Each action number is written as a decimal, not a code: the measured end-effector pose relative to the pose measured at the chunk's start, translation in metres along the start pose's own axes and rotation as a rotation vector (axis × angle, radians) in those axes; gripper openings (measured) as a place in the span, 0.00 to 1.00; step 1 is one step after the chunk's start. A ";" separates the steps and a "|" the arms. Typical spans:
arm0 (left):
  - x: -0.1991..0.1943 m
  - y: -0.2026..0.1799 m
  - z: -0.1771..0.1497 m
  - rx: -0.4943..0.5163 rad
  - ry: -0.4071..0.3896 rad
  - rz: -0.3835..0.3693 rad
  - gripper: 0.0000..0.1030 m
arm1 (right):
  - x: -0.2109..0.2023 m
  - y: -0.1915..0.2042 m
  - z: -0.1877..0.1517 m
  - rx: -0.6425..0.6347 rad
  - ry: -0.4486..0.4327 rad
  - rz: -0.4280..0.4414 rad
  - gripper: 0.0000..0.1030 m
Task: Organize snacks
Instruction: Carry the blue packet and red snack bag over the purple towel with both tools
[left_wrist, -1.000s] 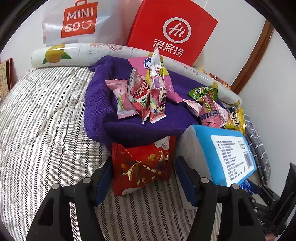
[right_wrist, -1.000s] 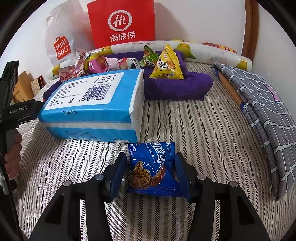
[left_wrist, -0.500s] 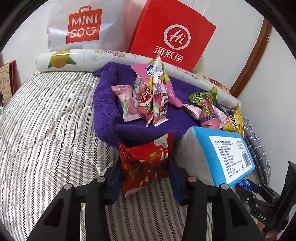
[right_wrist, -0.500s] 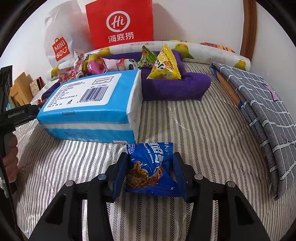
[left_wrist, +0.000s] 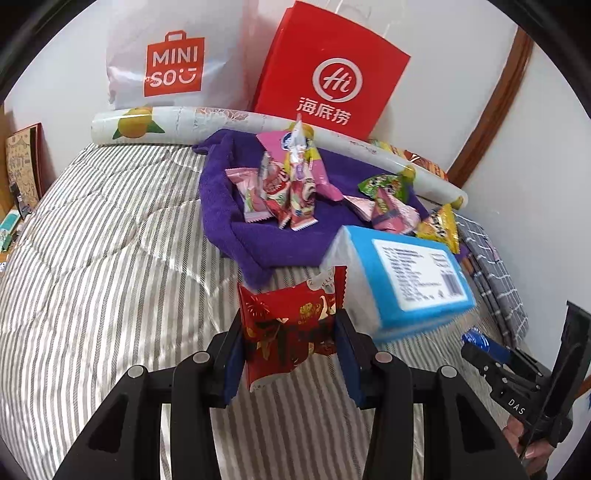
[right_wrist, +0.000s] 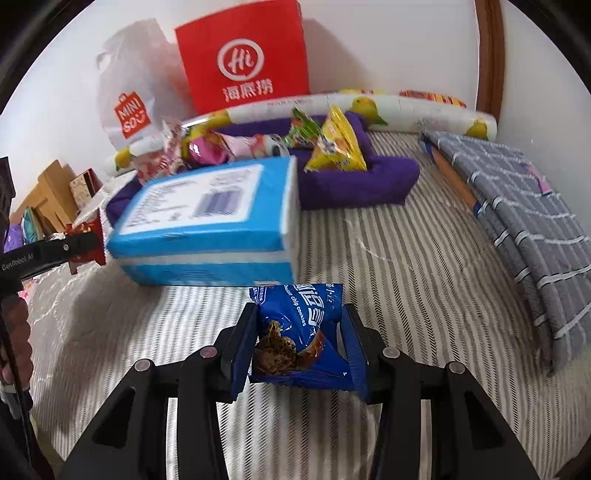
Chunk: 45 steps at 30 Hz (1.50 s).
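A: What does the left gripper (left_wrist: 290, 354) have?

B: A red snack packet (left_wrist: 291, 328) with gold print, pinched between both blue pads above the striped bedcover (left_wrist: 110, 258). I can't read its writing.

A: And the right gripper (right_wrist: 299, 347)?

B: Its jaws are closing on a blue packet (right_wrist: 299, 332) pressed between the pads; the wrapper reads "chip cookies" beside larger Chinese characters.

A: Where are the other snacks?

B: Piled on the purple towel (left_wrist: 258, 236) near the wall: pink and red sachets (left_wrist: 284, 192), a green one (left_wrist: 380, 184) and a yellow one (right_wrist: 336, 147). Their print is too small to read.

A: Anything legible behind them?

B: A white bag marked "MINISO" (left_wrist: 173, 62) and a red bag (left_wrist: 332, 70) with a "Hi" circle over "海底捞". The blue tissue pack (right_wrist: 214, 221) has a white barcode label, blurred. The other gripper's handle reads "GenRobot.AI" (right_wrist: 18, 262)
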<state>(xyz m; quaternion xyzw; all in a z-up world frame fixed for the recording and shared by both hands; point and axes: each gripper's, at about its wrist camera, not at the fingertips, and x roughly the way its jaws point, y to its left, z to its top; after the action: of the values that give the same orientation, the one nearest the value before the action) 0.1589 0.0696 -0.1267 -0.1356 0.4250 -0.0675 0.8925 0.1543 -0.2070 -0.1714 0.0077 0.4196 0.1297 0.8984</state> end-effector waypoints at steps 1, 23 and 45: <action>-0.004 -0.004 -0.002 0.002 -0.002 -0.004 0.41 | -0.006 0.003 0.001 -0.004 -0.006 0.001 0.44; -0.052 -0.084 0.006 0.079 -0.034 -0.076 0.41 | -0.092 0.029 0.037 -0.013 -0.089 0.066 0.44; -0.042 -0.084 0.066 0.072 -0.064 -0.048 0.41 | -0.066 0.028 0.112 -0.012 -0.083 0.111 0.44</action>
<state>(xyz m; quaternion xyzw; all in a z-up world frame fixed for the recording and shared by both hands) 0.1828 0.0120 -0.0309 -0.1156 0.3899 -0.0997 0.9081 0.1920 -0.1851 -0.0455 0.0310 0.3803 0.1814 0.9064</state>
